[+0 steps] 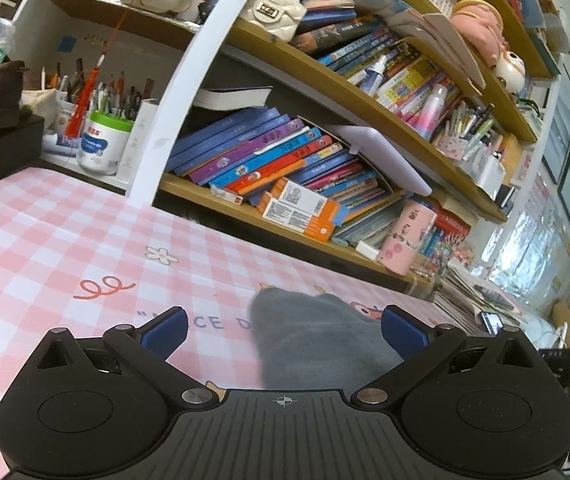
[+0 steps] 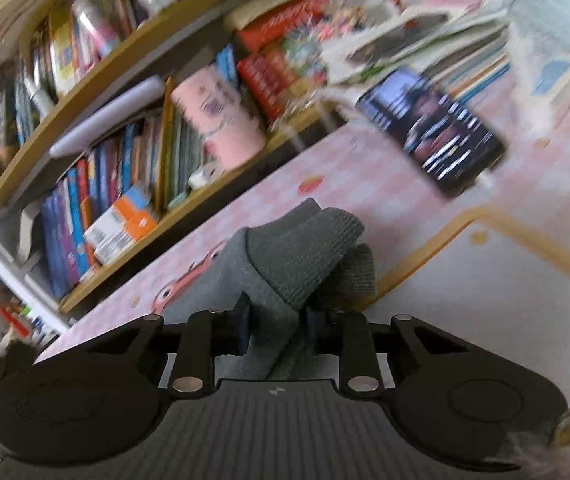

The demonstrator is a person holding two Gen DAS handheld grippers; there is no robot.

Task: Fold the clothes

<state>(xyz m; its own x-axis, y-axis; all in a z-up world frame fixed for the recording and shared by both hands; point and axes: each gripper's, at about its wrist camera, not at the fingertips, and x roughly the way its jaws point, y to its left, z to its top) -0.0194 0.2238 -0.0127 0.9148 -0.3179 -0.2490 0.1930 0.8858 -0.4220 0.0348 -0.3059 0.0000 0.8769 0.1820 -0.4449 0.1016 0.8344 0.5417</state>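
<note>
The left claw (image 1: 284,332) stands wide open with nothing between its blue pads (image 1: 167,330), low over a bench (image 1: 45,240) covered in pink-and-white check, while a grey cloth (image 1: 309,336) lies on the bench directly ahead, its far edge rounded and humped. Left of the cloth the check runs bare to the bench edge, broad room broken only by printed doodles. Beyond the cloth, a bookshelf (image 1: 325,240) crowds the back edge of the bench, books leaning in rows and a pink cup (image 1: 405,236) standing at its lower board. In the right wrist view, blurred, the right claw (image 2: 277,328) is closed on the cloth (image 2: 297,256), a thick bunched fold of ribbed grey knit rising out from between its fingers and drooping over on the right. Right of the cloth a white mat with a yellow border (image 2: 505,288) lies on the bench; behind it, a phone (image 2: 433,132) with a lit screen leans near the shelf. The pink cup (image 2: 217,120) stands behind the cloth, well apart from it.
</note>
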